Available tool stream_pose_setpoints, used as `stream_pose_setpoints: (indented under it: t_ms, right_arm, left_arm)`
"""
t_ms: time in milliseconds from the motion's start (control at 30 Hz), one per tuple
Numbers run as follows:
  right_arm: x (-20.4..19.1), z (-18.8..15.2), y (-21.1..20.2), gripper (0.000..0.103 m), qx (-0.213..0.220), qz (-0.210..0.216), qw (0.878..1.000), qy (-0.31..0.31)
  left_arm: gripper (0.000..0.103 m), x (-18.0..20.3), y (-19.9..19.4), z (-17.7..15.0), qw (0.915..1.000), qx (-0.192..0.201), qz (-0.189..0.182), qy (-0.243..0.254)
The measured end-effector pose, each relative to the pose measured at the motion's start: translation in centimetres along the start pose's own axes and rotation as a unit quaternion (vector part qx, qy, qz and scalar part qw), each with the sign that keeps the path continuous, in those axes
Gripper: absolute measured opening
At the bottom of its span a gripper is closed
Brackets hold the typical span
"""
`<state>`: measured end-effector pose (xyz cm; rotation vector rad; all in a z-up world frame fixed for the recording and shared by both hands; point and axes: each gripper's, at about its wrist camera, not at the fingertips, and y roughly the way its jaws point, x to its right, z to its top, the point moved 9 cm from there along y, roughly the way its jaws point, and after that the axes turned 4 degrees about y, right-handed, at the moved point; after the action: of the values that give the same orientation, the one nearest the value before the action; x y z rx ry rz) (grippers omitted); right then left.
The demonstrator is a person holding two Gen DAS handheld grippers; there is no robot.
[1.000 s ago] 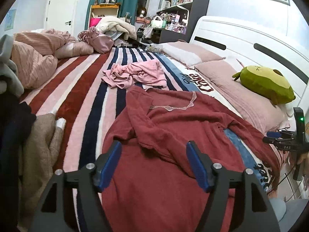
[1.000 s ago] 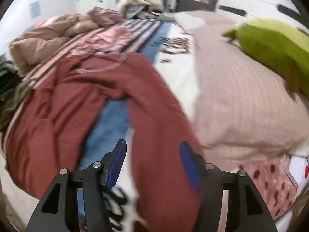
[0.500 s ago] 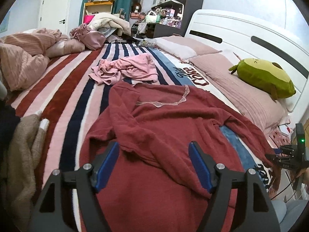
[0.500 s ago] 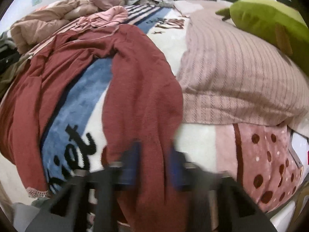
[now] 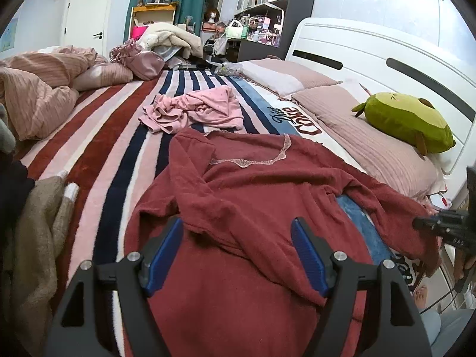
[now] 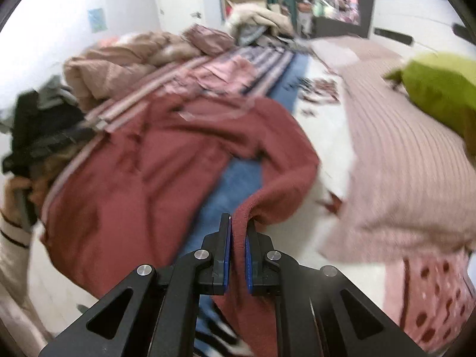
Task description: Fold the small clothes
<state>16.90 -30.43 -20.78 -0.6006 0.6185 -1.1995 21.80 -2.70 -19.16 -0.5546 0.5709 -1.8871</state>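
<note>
Two hand-held grippers over one bed [image 5: 98, 136] with a striped blanket. One dark red garment [image 5: 253, 196] lies spread across the bed's near edge, its lace-trimmed neckline toward the far side; one sleeve runs toward the headboard-side edge. The right hand-held gripper [image 6: 238, 235] is clamped on that sleeve [image 6: 267, 199], with cloth pinched between its two blue pads and the sleeve end hanging below them. The left hand-held gripper [image 5: 236, 253] hovers above the garment's lower body, its two fingers spread wide apart and holding nothing. One crumpled pink garment [image 5: 193, 113] lies beyond the red one, near the bed's middle. One green plush toy [image 5: 407, 122] rests on the pink pillows [image 5: 372, 148] along the headboard edge. One tan garment [image 5: 35, 226] lies at the left edge.
</note>
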Motion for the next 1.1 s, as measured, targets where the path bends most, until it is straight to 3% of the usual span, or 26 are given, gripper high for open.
stream_pose_setpoints:
  t_ms: [300, 500, 600, 667, 867, 1000, 1100]
  right_arm:
    - [-11.5, 4.9, 2.7, 0.003, 0.003, 0.101, 0.992, -0.072]
    - [-17.0, 3.2, 8.2, 0.005, -0.072, 0.161, 0.982, -0.068]
    - [-17.3, 2.2, 10.2, 0.007, -0.102, 0.158, 0.980, -0.063]
    - [-17.1, 1.9, 10.7, 0.018, -0.120, 0.160, 0.978, -0.051]
    - [-13.9, 3.0, 5.8, 0.051, -0.073, 0.132, 0.987, -0.048]
    - [-10.2, 2.3, 3.3, 0.053, -0.061, 0.101, 0.992, -0.039]
    - [-7.9, 0.3, 3.3, 0.057, -0.079, 0.096, 0.992, -0.023]
  left_arm:
    - [0.076, -1.8, -3.0, -0.3, 0.9997, 0.019, 0.012, 0.000]
    - [0.077, -3.9, -4.5, -1.2, 0.9993, 0.022, 0.028, -0.009]
    - [0.077, -4.6, -4.8, -1.8, 0.9992, 0.018, 0.032, -0.018]
    - [0.077, -4.8, -5.0, -2.2, 0.9992, 0.016, 0.030, -0.021]
    - [0.079, -4.1, -5.6, -2.2, 0.9993, 0.018, 0.030, -0.011]
    - [0.079, -3.1, -5.4, -1.7, 0.9996, 0.021, 0.011, -0.017]
    - [0.079, -1.9, -5.2, -1.3, 0.9996, 0.022, 0.003, -0.017]
